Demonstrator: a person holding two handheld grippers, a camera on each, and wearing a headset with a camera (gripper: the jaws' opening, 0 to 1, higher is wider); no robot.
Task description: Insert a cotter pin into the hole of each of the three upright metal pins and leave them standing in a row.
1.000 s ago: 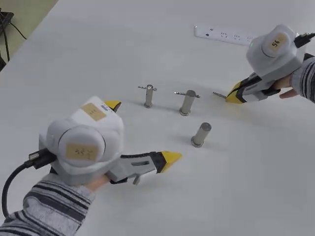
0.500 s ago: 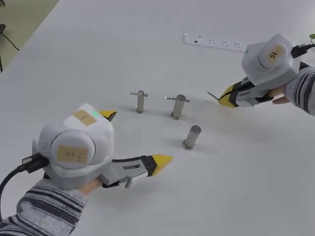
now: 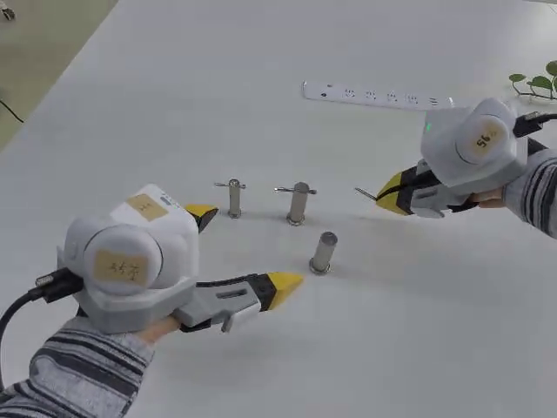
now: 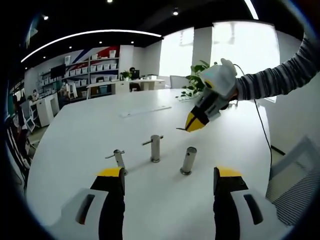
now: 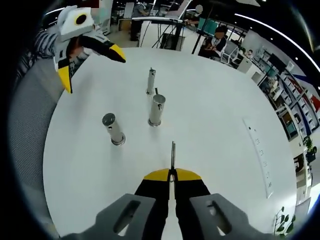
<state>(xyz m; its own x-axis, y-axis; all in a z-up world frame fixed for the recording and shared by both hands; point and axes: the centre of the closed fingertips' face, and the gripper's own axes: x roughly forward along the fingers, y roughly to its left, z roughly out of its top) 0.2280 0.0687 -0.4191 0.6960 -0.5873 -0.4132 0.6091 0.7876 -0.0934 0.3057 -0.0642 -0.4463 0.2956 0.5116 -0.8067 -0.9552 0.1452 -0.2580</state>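
Note:
Three upright metal pins stand on the white table. The left pin [image 3: 234, 198] and the middle pin [image 3: 298, 203] each carry a cotter pin through the top. The third pin [image 3: 324, 252] stands nearer me with a bare top [image 5: 114, 129]. My right gripper [image 3: 389, 192] is shut on a thin cotter pin [image 3: 365, 193] that sticks out from its tips [image 5: 173, 155], to the right of the middle pin and pointing at it. My left gripper [image 3: 244, 248] hovers open just left of the pins, holding nothing [image 4: 169, 175].
A white power strip [image 3: 374, 94] lies at the back of the table. Green plant leaves [image 3: 535, 83] show at the far right edge. Bare tabletop [image 3: 392, 331] surrounds the pins.
The head camera has shifted, so the whole scene sits lower and further left. Both grippers hold about the same places relative to the pins.

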